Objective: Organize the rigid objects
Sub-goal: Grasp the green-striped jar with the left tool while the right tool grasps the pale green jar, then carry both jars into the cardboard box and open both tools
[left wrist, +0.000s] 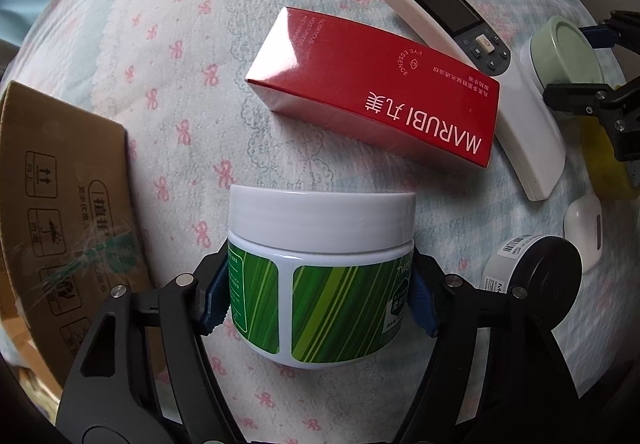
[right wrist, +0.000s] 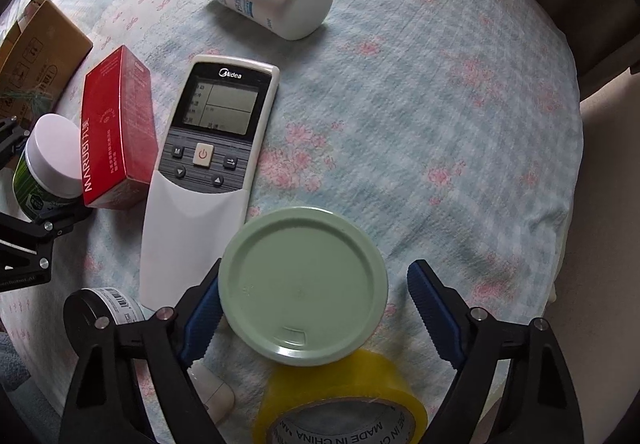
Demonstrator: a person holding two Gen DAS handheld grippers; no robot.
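Two grippers were recorded over a floral bedspread (right wrist: pixel 420 103) strewn with rigid objects. The left gripper (left wrist: pixel 320 298) was seen closed on a green-labelled jar (left wrist: pixel 320 280) with a white lid, low in the centre of the left wrist view, both blue pads pressed to its sides. The right gripper (right wrist: pixel 316 316) was seen spread wide about a pale green lid (right wrist: pixel 303 286) at lower centre of the right wrist view; the left pad touched or nearly touched its rim, the right pad stood clear, so nothing was held.

A slip was judged possible if the jaws were closed on the lid's thin edge alone. A yellow tape roll (right wrist: pixel 344 392) lay directly below it (whether touching could not be told) and might be dragged along. The remote control (right wrist: pixel 208 163) and red carton (left wrist: pixel 372 87), lying close together, were judged liable to be knocked. A cardboard box (left wrist: pixel 60 211) at the left edge was presumed the destination.
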